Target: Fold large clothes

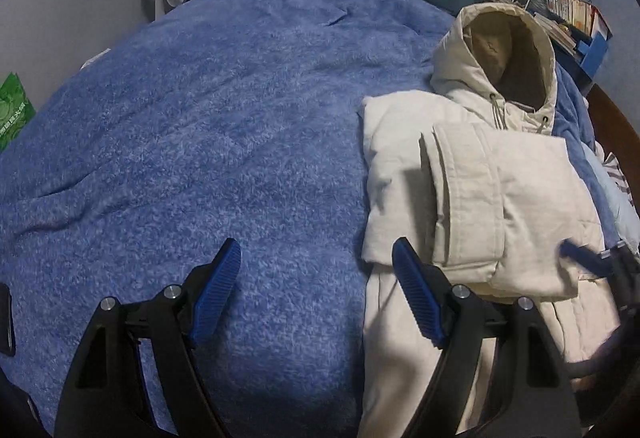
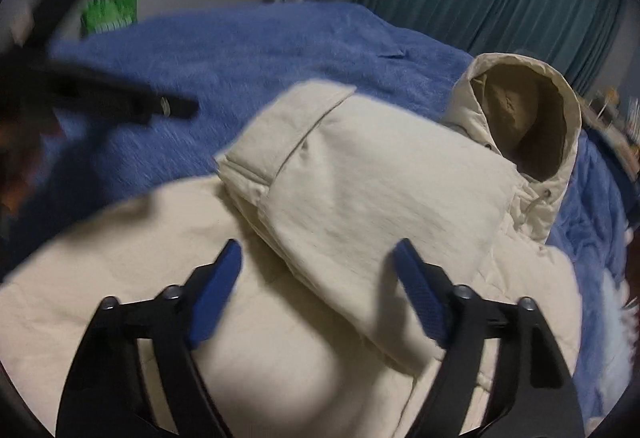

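Cream hooded jacket [image 1: 472, 190] lies at right of the left wrist frame on the blue blanket [image 1: 200, 142], sleeves folded across the chest, hood [image 1: 504, 54] toward upper right. Looks padded, soft, bulky; likely springs back and slides a little. Best grip judged at the hem or a folded side edge. Left gripper [image 1: 318, 270] spread wide, empty. Right gripper [image 2: 318, 270] likewise agape above the body, holding nothing.

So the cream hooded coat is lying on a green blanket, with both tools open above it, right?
Not quite: the blanket is blue, not green, as the left wrist view shows. The cream hooded coat does lie on it, with the left tool and right tool open.
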A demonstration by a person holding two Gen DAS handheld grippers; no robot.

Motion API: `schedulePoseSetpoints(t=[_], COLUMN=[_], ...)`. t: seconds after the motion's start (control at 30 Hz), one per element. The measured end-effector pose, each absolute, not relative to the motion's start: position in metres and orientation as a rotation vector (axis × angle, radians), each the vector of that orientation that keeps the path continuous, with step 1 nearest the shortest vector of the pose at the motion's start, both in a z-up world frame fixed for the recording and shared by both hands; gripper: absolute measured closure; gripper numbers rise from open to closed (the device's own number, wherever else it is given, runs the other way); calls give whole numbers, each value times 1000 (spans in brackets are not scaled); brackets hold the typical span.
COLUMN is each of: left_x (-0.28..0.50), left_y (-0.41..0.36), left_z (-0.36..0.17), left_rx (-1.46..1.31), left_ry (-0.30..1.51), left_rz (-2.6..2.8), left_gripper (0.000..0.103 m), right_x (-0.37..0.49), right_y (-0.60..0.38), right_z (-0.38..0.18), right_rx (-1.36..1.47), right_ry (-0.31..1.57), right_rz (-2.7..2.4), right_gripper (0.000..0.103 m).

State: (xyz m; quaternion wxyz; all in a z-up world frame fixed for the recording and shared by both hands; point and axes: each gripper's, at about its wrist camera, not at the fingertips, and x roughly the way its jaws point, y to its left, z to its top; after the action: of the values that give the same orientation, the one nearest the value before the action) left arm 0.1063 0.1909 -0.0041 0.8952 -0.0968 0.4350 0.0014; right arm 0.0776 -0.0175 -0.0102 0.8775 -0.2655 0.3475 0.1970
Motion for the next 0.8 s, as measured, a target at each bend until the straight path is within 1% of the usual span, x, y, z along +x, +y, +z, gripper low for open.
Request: schedulePoseSetpoints(t=[0.03,0.07,0.1,0.13,0.17,0.23,0.43,0.6,0.8], left_x=[107,108,108,110,111,114,120,120,122], left_y=[190,188,186,183,179,173,156,136,113], left_z=[-4,-3,-3,-3,-3,-5,-10,-15,-26], left_rx=[-203,-204,-207,-205,-200,-190,-182,-131,-52], left_ry=[896,891,886,885,884,886,896,892,914], left_rz=[-4,-10,-21,-30,-37,-45,-76,-96,-114], left_gripper=[29,29,29,29,29,29,29,29,29], right_x=[79,79,79,79,80,81,83,84,103], right_y=[-17,-16,-16,-20,-26,-42,-123,-181,-248], right_z=[-16,-22,-24,-22,-17,-5,39,43,27], right_rx=[-580,-627,-654,-639,-603,-537,-276,-188,34], right_ry=[720,705,684,675,675,656,615,644,725], right_rz=[392,361,346,365,379,351,234,147,84], right_gripper=[36,54,66,83,91,94,95,95,95])
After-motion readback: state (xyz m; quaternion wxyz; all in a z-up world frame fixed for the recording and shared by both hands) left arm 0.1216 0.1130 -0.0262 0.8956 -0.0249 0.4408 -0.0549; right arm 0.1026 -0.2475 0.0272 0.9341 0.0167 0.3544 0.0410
